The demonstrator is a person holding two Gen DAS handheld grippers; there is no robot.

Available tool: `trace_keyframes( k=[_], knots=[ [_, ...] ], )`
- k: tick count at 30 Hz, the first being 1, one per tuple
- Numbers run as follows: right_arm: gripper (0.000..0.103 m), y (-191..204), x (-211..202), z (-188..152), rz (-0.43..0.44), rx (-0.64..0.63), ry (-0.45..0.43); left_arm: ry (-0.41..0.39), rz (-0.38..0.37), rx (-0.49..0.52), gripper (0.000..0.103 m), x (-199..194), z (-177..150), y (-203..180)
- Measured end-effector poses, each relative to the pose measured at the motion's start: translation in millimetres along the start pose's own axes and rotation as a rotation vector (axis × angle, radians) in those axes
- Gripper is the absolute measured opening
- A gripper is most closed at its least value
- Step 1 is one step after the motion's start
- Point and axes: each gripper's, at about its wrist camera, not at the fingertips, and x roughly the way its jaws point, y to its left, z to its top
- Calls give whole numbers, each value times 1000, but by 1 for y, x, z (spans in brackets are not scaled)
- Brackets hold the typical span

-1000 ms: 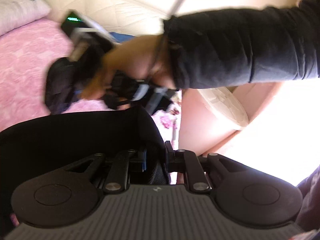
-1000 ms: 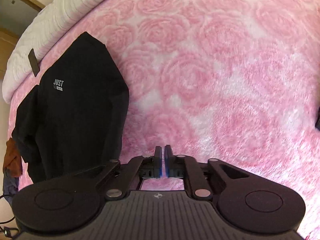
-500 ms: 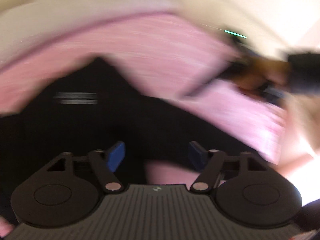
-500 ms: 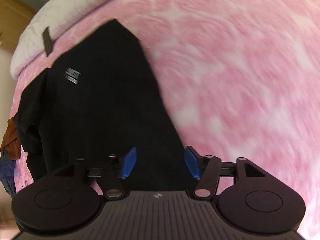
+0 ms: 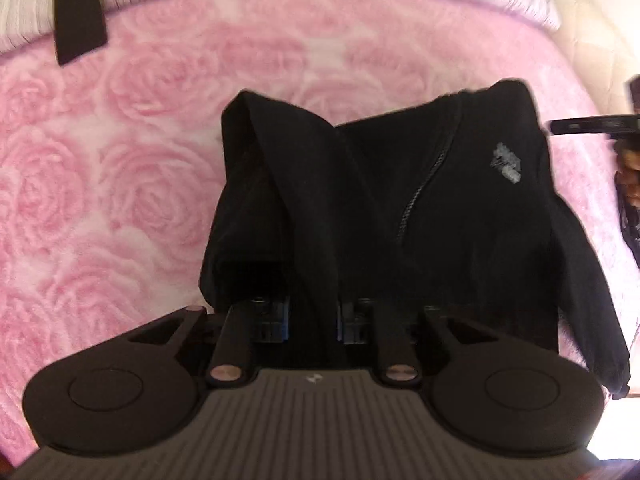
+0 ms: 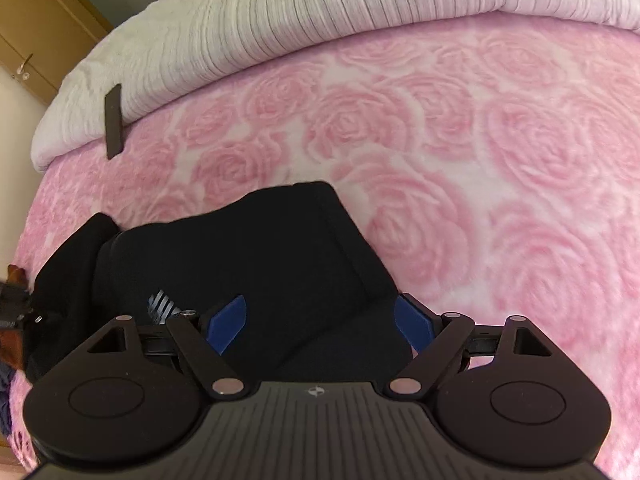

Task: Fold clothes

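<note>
A black zip jacket (image 5: 440, 208) with a small grey chest logo lies on the pink rose blanket (image 5: 100, 184). My left gripper (image 5: 312, 316) is shut on a raised fold of the jacket's near edge, and the cloth drapes up between the fingers. In the right wrist view the same jacket (image 6: 256, 256) lies partly folded under my right gripper (image 6: 320, 320). That gripper is open, its blue pads spread wide just above the cloth, holding nothing.
A dark flat phone-like object (image 5: 80, 10) lies at the border of the blanket and a white ribbed quilt (image 6: 280, 28). A wooden wardrobe (image 6: 36, 32) stands beyond the bed. The blanket stretches far to the right (image 6: 540, 200).
My left gripper swung down over the jacket, opened, then closed on a fold of it. My right gripper opened and moved from bare blanket to over the jacket.
</note>
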Motion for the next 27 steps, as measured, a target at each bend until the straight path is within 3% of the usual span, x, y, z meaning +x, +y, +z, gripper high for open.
trace_keyframes(
  k=[3,4,7,9,13,15,18,20,24,26,27],
  knots=[
    [83,0,16,5,-1,26,12,-90,1,-79,13,-39,-25,16],
    [78,1,20,5,5,27,21,-113,8,-114,13,-53,-34,24],
    [75,7,27,5,17,16,59,-138,38,-256,14,-93,-89,39],
    [75,12,32,2,23,8,90,-95,63,-340,16,-103,-125,47],
    [75,24,35,-6,67,-5,116,1,136,-387,18,-126,-167,57],
    [76,30,37,-5,105,-7,112,-23,176,-399,18,-143,-160,69],
    [81,42,46,6,139,-17,96,-104,200,-376,29,-163,-130,83],
    [83,51,53,15,146,-33,79,-150,176,-315,41,-161,-93,89],
    [84,67,72,31,169,-61,76,-152,82,-121,56,-117,-18,78],
    [77,72,84,32,171,-83,130,-116,26,-43,60,-83,11,68],
    [61,74,82,28,158,-99,137,-93,10,-6,61,-67,21,62]
  ],
)
